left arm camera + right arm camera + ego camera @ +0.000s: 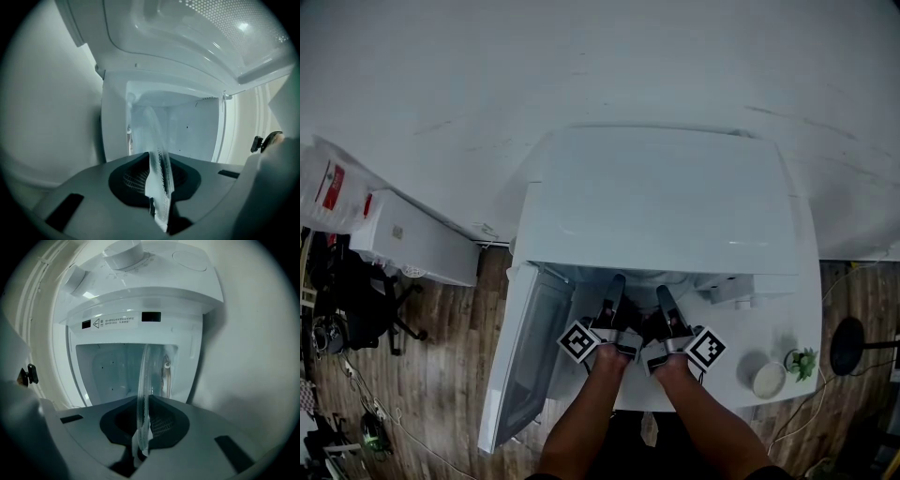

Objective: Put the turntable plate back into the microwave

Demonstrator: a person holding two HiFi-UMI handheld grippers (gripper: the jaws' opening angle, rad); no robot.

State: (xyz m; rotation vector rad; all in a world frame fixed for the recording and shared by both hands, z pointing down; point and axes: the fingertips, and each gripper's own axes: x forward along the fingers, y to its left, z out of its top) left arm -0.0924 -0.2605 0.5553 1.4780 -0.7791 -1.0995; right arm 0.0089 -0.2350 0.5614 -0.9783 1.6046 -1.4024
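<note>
A white table (792, 309) stands against a white wall over a wood floor (441, 384), and a white microwave (661, 197) sits on it. The glass plate (158, 154) is held at the mouth of the microwave and reaches into the open cavity (187, 126). Each gripper view shows it edge-on. Whether it rests on the cavity floor cannot be told.

The left gripper (159, 197) pinches the plate's near rim between its jaws. The right gripper (140, 432) pinches the rim the same way, its pads tight on the glass. In the head view the left gripper (616, 286) and right gripper (662, 295) lie side by side, near each other, both pointing into the cavity, with the person's forearms behind them.

The door (525, 361) hangs open to the left. Right of the grippers, on the table, are a small white cup (768, 379) and a small green plant (804, 361) just beside it. A white box (412, 239) lies at far left.
</note>
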